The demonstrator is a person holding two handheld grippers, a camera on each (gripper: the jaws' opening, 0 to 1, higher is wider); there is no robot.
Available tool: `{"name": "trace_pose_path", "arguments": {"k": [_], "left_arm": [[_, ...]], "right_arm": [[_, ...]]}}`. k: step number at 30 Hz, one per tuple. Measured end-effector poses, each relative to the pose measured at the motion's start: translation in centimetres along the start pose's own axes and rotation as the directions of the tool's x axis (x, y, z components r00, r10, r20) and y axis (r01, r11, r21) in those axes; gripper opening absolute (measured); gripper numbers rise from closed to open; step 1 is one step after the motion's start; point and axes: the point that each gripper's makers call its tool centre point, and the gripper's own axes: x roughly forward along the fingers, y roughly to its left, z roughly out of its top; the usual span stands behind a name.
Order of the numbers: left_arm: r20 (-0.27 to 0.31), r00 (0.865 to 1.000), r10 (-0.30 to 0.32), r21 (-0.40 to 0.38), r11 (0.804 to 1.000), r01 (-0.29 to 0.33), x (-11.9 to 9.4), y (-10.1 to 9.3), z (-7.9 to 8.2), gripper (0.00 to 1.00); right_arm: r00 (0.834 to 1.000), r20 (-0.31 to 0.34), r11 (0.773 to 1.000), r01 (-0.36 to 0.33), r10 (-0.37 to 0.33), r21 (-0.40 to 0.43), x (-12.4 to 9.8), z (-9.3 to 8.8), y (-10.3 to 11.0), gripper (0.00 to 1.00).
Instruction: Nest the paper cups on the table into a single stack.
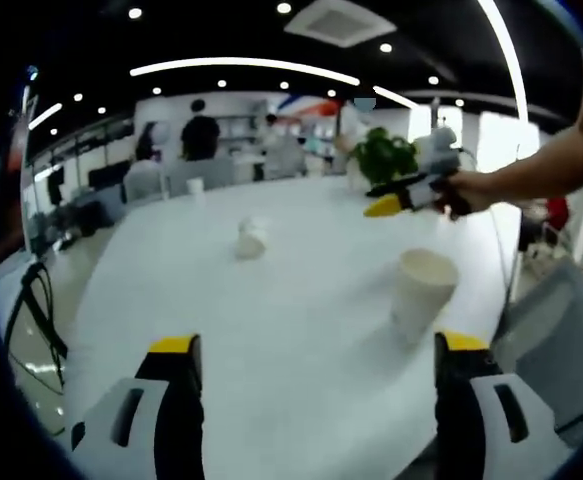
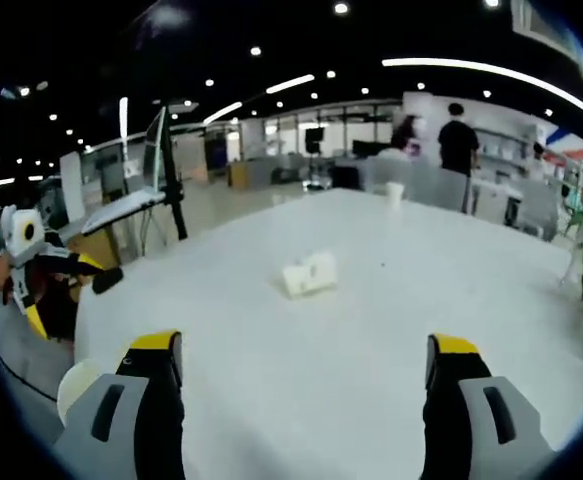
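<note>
Three paper cups sit on the white table (image 1: 271, 330), none nested in another. In the left gripper view an upright cup (image 1: 423, 292) stands near the table's right edge, mouth up, a little ahead of the left gripper (image 1: 316, 362), nearer its right jaw and touching neither. A second cup lies on its side (image 1: 251, 238) toward the middle of the table, well apart from the upright one, and a third small cup (image 1: 195, 185) stands upright at the far end. The left gripper's jaws are spread wide with nothing between them. The right gripper (image 1: 386, 205) comes into this view from the right, held in a person's hand (image 1: 466, 190) above the table beyond the upright cup; how far its jaws are parted cannot be told from here. In the right gripper view the tipped cup (image 2: 309, 274) lies ahead on the table (image 2: 371, 380), the far cup (image 2: 394, 192) stands near the far edge, and the right gripper (image 2: 304, 362) has its jaws wide apart and empty. A green plant (image 1: 383, 155) stands past the table, and people stand in the office behind
</note>
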Motion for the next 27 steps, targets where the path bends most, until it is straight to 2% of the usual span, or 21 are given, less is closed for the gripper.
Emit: {"name": "trace_pose_path", "arguments": {"k": [13, 15, 21, 27], "left_arm": [[-0.018, 1.0, 0.004, -0.003, 1.0, -0.004, 0.2, 0.4, -0.7, 0.94], [-0.007, 1.0, 0.005, 0.001, 1.0, -0.005, 0.3, 0.4, -0.5, 0.95], [-0.022, 1.0, -0.009, 0.034, 0.999, 0.009, 0.5, -0.2, -0.6, 0.95], [-0.028, 0.999, -0.016, 0.036, 0.999, 0.017, 0.5, -0.3, -0.8, 0.95]], "right_arm": [[0.998, -0.001, 0.997, -0.057, 0.057, -0.054, 4.3, 3.3, 0.3, 1.0], [0.998, 0.018, 0.997, -0.058, 0.059, -0.051, 5.3, 4.4, 0.0, 1.0], [0.997, 0.018, 0.997, -0.069, 0.069, -0.037, 7.2, 6.0, -0.5, 1.0], [0.997, 0.007, 0.995, -0.079, 0.079, -0.068, 9.0, 7.7, -1.1, 1.0]]}}
